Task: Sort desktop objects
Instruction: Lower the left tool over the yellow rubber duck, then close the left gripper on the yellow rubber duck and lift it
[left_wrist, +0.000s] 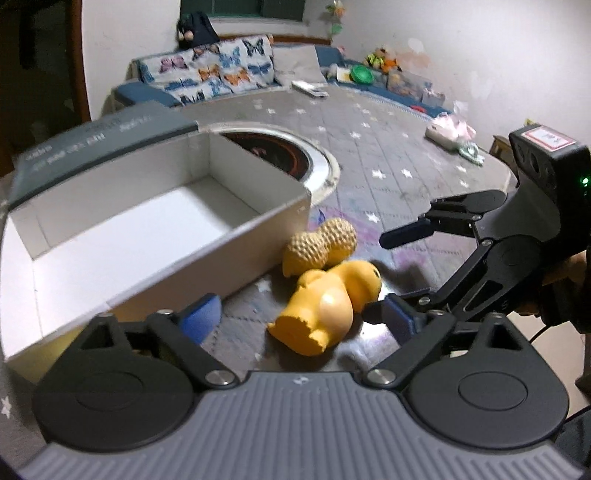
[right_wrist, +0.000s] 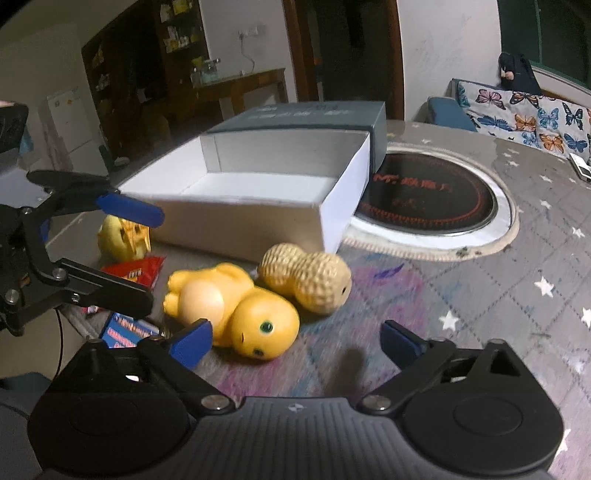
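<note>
Now left claw (left_wrist: 297, 314) wide apart around yellow toy (left_wrist: 325, 306), untouched, right claw (right_wrist: 295, 338) gaping, empty, beside it

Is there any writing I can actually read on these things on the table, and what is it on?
None reads clearly.
Dark box sleeve: pale printed lines, too blurred.
Round cooktop set in the table: reddish characters, blurred, unreadable.
Red packet: small yellow label, too small.
Blue packet: white print, illegible.
Red-bordered sticker on the right gripper: unreadable.
</note>
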